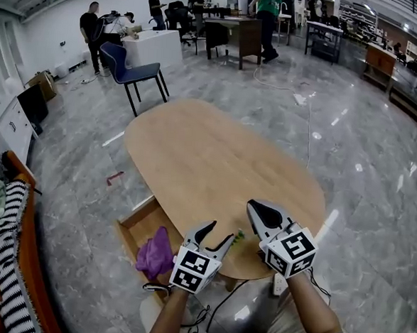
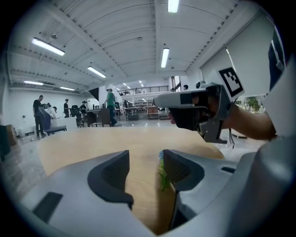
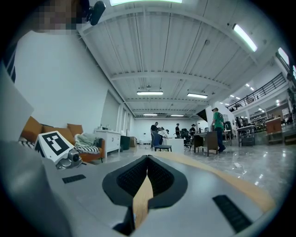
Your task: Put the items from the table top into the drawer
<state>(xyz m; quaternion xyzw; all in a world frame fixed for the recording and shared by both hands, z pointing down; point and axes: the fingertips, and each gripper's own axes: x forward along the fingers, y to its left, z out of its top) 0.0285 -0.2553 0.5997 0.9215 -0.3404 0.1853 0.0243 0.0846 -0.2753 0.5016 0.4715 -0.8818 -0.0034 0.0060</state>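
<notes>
A small green item (image 1: 239, 235) lies on the oval wooden table (image 1: 209, 155) close to its near edge. My left gripper (image 1: 218, 235) stands open just left of it. In the left gripper view the green item (image 2: 163, 175) shows beside the inner face of the right finger (image 2: 182, 169), and the pads do not press on it. My right gripper (image 1: 254, 207) hovers over the table just to the right, shut with nothing between its fingertips (image 3: 148, 162). Under the table's left near side the open drawer (image 1: 134, 225) holds a purple item (image 1: 156, 255).
A blue chair (image 1: 133, 71) stands on the grey floor beyond the table's far end. An orange sofa (image 1: 5, 269) with striped and green cloth is at the left. Several people, desks and chairs are far back in the hall.
</notes>
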